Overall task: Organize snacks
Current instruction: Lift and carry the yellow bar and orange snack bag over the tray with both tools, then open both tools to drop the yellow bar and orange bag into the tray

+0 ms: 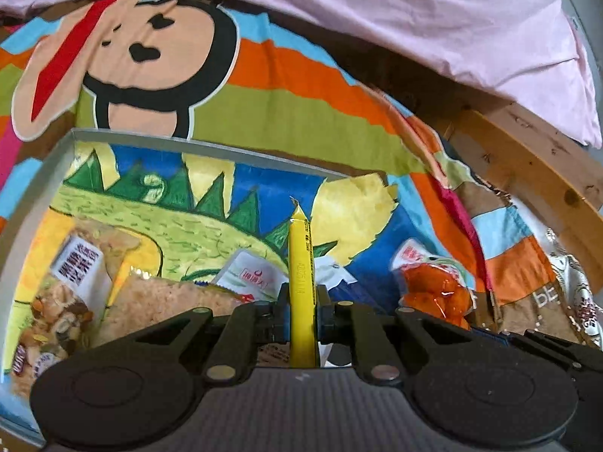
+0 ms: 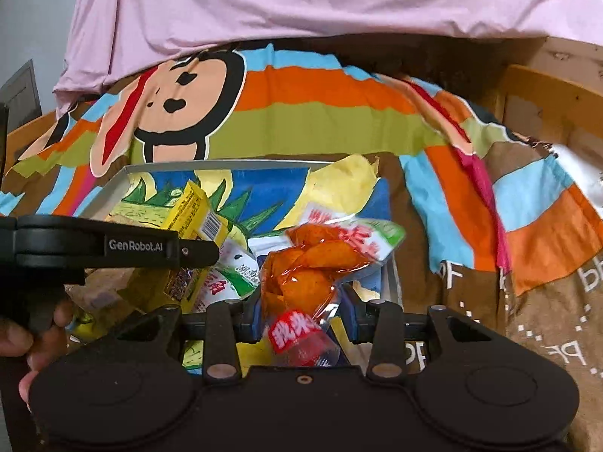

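My left gripper (image 1: 301,297) is shut on a thin yellow snack packet (image 1: 300,263), held edge-on above the tray (image 1: 158,139); in the right wrist view the same packet (image 2: 196,211) shows as a flat yellow pack with a barcode. My right gripper (image 2: 301,320) holds a clear packet of orange snacks (image 2: 301,275) with a red label, over the tray's right part (image 2: 150,168); the jaws stand wide around it. A grain-bar packet (image 1: 75,282) and a white-green sachet (image 1: 252,275) lie in the tray.
The tray has a painted dinosaur picture and sits on a striped monkey-print sheet (image 2: 301,113) on a bed. A pink quilt (image 2: 301,0) lies behind. A wooden bed frame (image 1: 527,158) runs on the right. The left gripper body (image 2: 94,248) crosses the right view.
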Demonstrator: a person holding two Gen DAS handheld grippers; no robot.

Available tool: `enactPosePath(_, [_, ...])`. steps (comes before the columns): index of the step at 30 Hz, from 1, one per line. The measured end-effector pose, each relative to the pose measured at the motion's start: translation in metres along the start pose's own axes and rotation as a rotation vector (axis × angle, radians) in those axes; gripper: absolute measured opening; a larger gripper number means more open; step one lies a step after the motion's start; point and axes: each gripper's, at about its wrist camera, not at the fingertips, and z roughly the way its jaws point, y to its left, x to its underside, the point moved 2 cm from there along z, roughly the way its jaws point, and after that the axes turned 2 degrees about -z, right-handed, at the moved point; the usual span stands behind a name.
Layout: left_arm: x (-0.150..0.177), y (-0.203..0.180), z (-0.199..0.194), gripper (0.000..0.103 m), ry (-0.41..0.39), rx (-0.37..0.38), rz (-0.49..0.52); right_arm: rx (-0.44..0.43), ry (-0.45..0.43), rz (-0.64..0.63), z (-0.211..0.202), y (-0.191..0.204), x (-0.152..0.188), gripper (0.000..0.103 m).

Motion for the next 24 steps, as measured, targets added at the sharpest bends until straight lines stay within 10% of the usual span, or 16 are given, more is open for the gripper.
enactPosePath(7, [0.001, 0.005, 0.001, 0.017, 0.007, -0.051, -0.001, -0.002, 0.029, -0.036, 0.013, 0.006, 0.002, 0.044])
enactPosePath(14, [0.001, -0.002, -0.012, 0.073, -0.009, -0.097, 0.053, 0.017, -0.016, -0.04, -0.001, 0.007, -0.004, 0.06])
enactPosePath(24, [-0.007, -0.011, -0.067, 0.094, -0.12, -0.121, 0.055, 0.052, -0.103, 0.012, -0.047, -0.001, -0.007, 0.085])
